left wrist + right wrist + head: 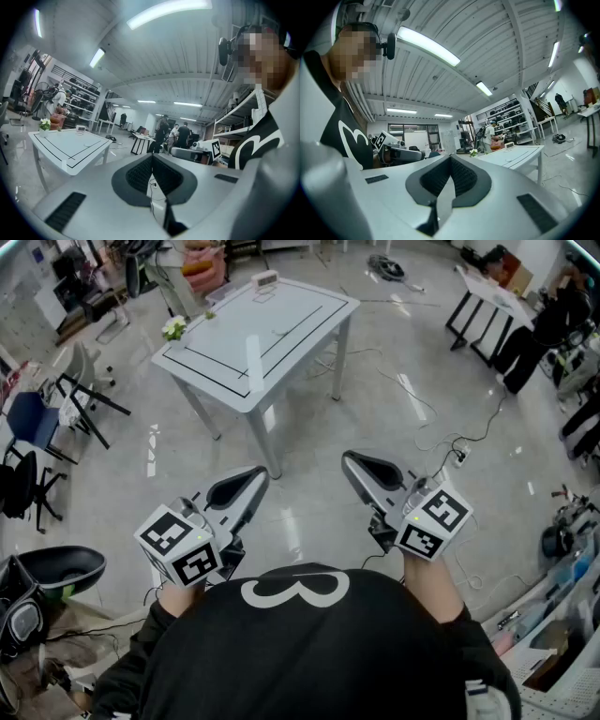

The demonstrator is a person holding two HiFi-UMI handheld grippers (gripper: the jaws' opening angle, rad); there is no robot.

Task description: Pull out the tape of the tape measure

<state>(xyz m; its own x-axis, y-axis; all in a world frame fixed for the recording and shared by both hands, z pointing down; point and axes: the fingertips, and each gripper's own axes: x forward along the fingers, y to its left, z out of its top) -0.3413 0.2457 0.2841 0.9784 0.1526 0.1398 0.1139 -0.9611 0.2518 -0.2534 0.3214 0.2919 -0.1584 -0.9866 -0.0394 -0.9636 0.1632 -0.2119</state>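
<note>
At the far left of the head view stands a folding chair (86,395). Nearer, the left gripper (251,479) is held close in front of the person's body, its jaws pressed together with nothing between them. Ahead, well apart from both grippers, is a white table (281,320) with flowers (174,327) at its left corner and a small white box (265,279) at its far edge. Whether that box is the tape measure cannot be told. The right gripper (356,465) is likewise closed and empty.
</note>
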